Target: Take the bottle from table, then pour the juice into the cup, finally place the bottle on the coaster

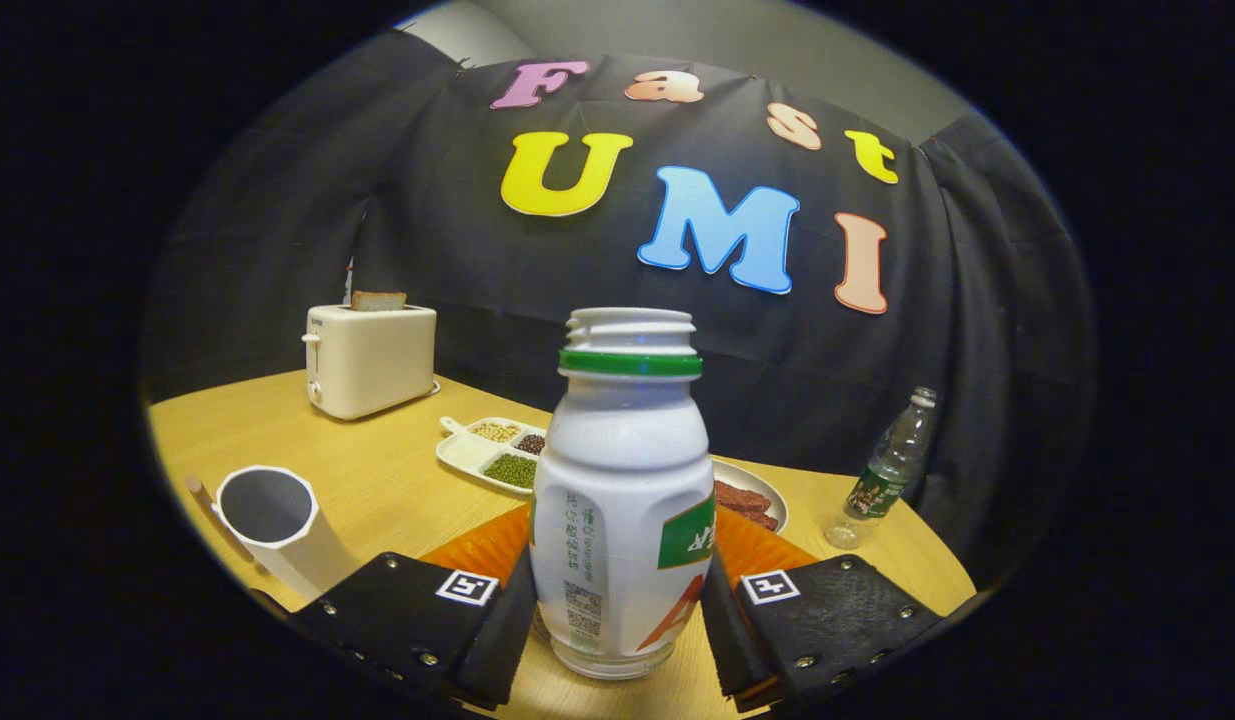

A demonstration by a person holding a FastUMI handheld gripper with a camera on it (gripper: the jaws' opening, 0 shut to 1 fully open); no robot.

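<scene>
We see a staged recording booth dressed as a breakfast table: black cloth wall (pixel 397 230), wooden table (pixel 397 470), toaster (pixel 370 360) holding bread (pixel 378 300), divided dish of beans (pixel 492 452).

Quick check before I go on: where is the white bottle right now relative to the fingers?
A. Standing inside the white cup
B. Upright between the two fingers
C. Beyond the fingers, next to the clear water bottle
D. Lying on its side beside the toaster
B: the white bottle stands upright and uncapped between the gripper fingers, which close against its sides, with the orange coaster just behind it.
</scene>
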